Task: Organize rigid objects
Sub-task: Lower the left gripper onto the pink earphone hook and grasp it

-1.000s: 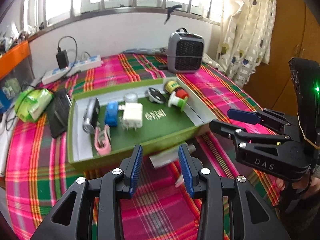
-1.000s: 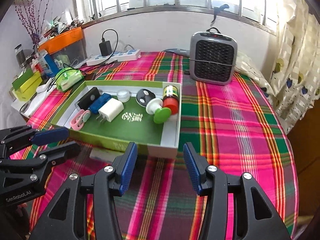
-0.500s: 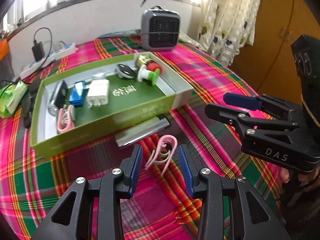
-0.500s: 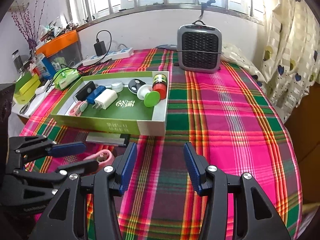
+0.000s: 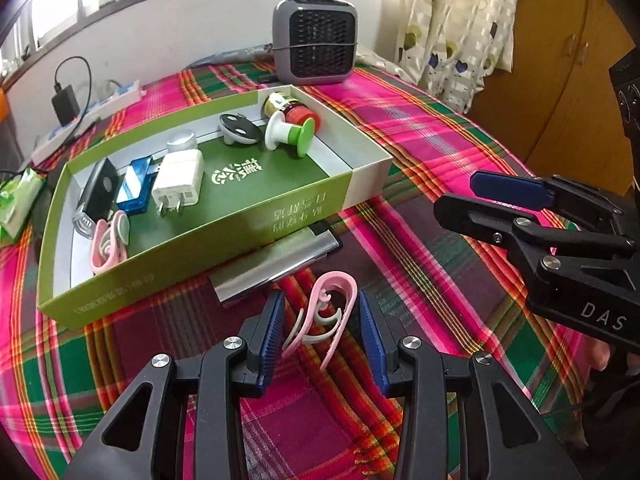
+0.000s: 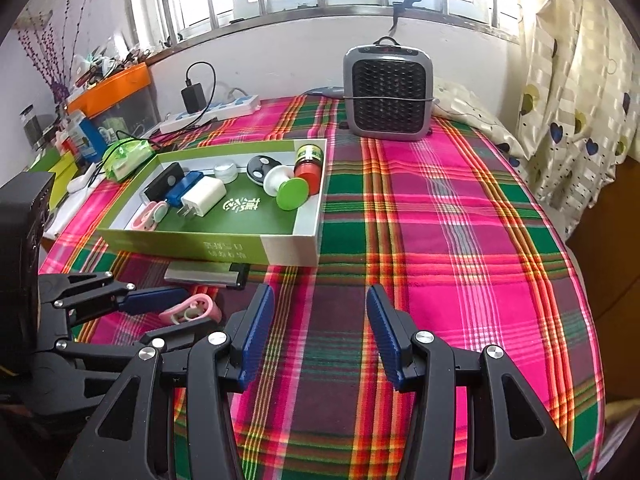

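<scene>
A pink clip (image 5: pixel 329 314) lies on the plaid cloth, between the fingers of my left gripper (image 5: pixel 322 334). That gripper is open and its pads stand apart from the clip on both sides. Just beyond the clip, a flat silver bar (image 5: pixel 276 264) rests against the front wall of the green box (image 5: pixel 200 246). Inside the box are a white charger (image 5: pixel 178 182), a blue stick, a black item, another pink clip (image 5: pixel 107 242), a key fob, a green-and-white knob (image 5: pixel 290 134) and a red-capped jar. My right gripper (image 6: pixel 320 320) hovers open over bare cloth, holding nothing.
A grey heater (image 6: pixel 387 94) stands at the back of the table. A power strip with a charger (image 6: pixel 208 110) and a green packet (image 6: pixel 126 158) lie at the back left. A curtain and a wooden cabinet (image 5: pixel 568 52) are to the right.
My left gripper has drawn back from the box and dropped toward the cloth, so the pink clip now sits between its fingers. The right gripper has shifted only a little.
</scene>
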The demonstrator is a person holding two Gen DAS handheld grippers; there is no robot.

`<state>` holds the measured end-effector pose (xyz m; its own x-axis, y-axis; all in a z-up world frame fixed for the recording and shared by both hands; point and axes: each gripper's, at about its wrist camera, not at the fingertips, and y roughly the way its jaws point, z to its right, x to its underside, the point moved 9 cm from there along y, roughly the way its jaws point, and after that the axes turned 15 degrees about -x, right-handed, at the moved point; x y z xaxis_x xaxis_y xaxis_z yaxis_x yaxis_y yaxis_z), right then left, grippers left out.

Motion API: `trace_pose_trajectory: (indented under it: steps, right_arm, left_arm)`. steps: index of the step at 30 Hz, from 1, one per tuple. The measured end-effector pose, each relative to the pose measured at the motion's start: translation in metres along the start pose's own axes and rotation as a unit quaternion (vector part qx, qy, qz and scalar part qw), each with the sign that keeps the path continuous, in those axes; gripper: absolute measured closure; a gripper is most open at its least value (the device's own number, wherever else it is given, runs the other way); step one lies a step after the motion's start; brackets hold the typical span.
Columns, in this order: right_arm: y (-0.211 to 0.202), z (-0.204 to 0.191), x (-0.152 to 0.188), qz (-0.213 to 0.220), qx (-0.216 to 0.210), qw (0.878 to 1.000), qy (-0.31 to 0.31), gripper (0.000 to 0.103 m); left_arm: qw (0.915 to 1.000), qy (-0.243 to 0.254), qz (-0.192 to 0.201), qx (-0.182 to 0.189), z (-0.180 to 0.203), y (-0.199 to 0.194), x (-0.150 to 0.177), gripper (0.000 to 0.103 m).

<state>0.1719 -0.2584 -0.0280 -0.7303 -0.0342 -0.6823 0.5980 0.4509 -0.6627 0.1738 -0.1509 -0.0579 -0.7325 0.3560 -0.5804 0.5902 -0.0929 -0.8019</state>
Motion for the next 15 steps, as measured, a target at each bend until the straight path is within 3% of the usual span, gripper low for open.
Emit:
trace_pose_trajectory:
  steps: [6,10,15]
  right_arm:
    - [0.002,0.0,0.002,-0.004,0.0,1.0,0.0,0.054]
    - [0.004,-0.003,0.001,-0.007,-0.002,1.0,-0.003,0.054]
    - [0.01,-0.01,0.002,-0.014,-0.011,1.0,-0.005,0.054]
  left_arm:
    - [1.0,-0.006,0.0,-0.004,-0.002,0.0,0.001,0.068]
    - [0.9998,-0.012,0.001,-0.015,-0.009,-0.002,0.004,0.08]
    - [0.9995,-0.028,0.001,-0.013,-0.019,-0.006,0.012,0.081]
